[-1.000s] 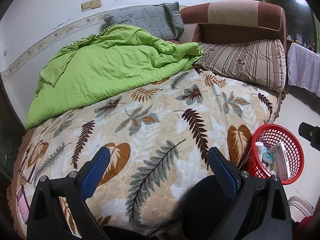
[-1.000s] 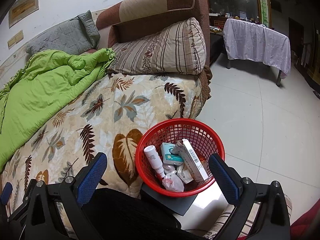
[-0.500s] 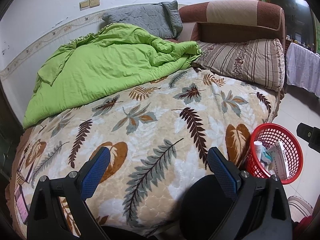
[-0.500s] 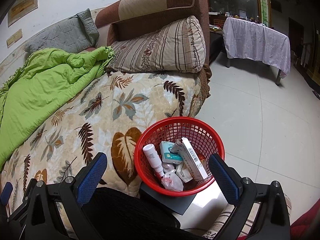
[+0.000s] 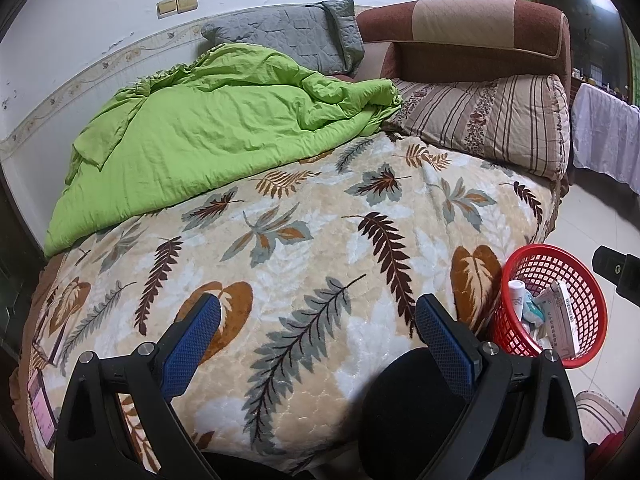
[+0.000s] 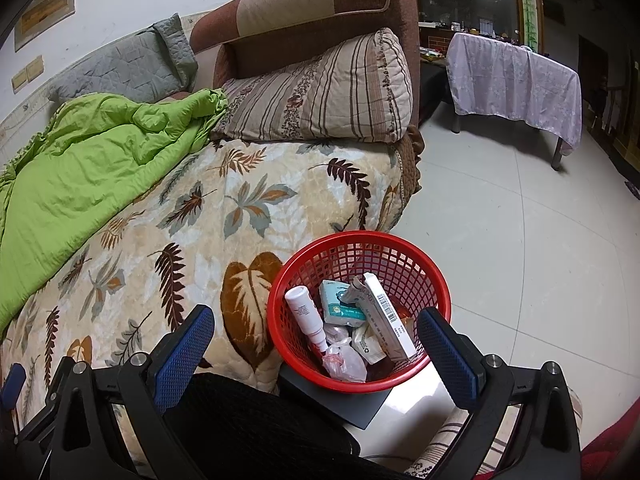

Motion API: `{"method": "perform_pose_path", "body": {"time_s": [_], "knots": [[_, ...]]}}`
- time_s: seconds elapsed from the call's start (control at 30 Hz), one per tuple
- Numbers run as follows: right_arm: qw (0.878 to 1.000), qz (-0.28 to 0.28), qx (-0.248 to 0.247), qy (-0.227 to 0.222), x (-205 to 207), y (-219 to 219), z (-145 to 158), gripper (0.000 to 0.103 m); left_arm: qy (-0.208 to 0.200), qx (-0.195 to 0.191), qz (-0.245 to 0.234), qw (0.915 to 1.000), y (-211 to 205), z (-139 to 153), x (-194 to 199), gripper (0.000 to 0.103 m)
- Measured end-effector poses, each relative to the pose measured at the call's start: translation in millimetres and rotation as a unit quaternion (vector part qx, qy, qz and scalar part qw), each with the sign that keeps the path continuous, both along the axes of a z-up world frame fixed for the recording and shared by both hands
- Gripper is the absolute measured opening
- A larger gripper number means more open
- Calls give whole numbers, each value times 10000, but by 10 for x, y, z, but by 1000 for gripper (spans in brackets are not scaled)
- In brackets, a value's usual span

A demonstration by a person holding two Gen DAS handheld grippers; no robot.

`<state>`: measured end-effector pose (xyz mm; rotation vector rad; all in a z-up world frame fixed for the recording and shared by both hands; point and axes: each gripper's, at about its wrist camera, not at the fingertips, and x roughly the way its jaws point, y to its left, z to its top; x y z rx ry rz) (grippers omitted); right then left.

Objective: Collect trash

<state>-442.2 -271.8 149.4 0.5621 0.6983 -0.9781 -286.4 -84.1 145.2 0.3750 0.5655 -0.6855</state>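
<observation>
Two grippers, both spread wide and empty. Largest first: a bed (image 5: 280, 248) under a leaf-print blanket (image 6: 240, 208), with a rumpled green quilt (image 5: 208, 136) heaped on the far side from the basket, toward the wall. Past the quilt, a grey pillow (image 5: 288, 40) and a striped pillow (image 6: 320, 96) leaning on a brown headboard (image 5: 472, 36). Beyond the foot of the headboard, across the tiled floor (image 6: 520, 260), a table under a pale cloth (image 6: 516, 80).

Then the red basket (image 6: 424, 268), just beside the bed's near edge, apparently resting on a dark flat thing (image 6: 340, 404) on the floor. Probably put there to stay within reach of the bed while trash goes in. Inside it: a long white box with a barcode (image 6: 388, 316) propped against the wall of the basket, a white bottle (image 6: 304, 312) leaning on the bed side, a teal-and-white packet (image 6: 340, 304) between them, and crumpled clear wrappers (image 6: 344, 360) lower down. All of it loose and jumbled, as if dropped in.

Left gripper (image 5: 316, 320) hanging over the blanket, away from the basket, with nothing between its blue pads. Right gripper (image 6: 316, 332) almost directly above the basket, nothing held either. No loose trash visible on the blanket, so collecting looks close to done, or done.
</observation>
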Motion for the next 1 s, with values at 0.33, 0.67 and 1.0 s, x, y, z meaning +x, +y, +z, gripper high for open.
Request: {"method": "perform_pose_path", "body": {"time_s": [0.33,0.67,1.0], "knots": [[10000,8,23,72,53,-20,-48,103,39,2,11,10000,-2,-71,-12,97],[9998,73,33,204,189,-50,-95,103,189,1,21,9998,1,-145,93,97],[9977,555,-361,145,558,-26,-40,103,420,-64,305,9986,145,-174,459,97]]}}
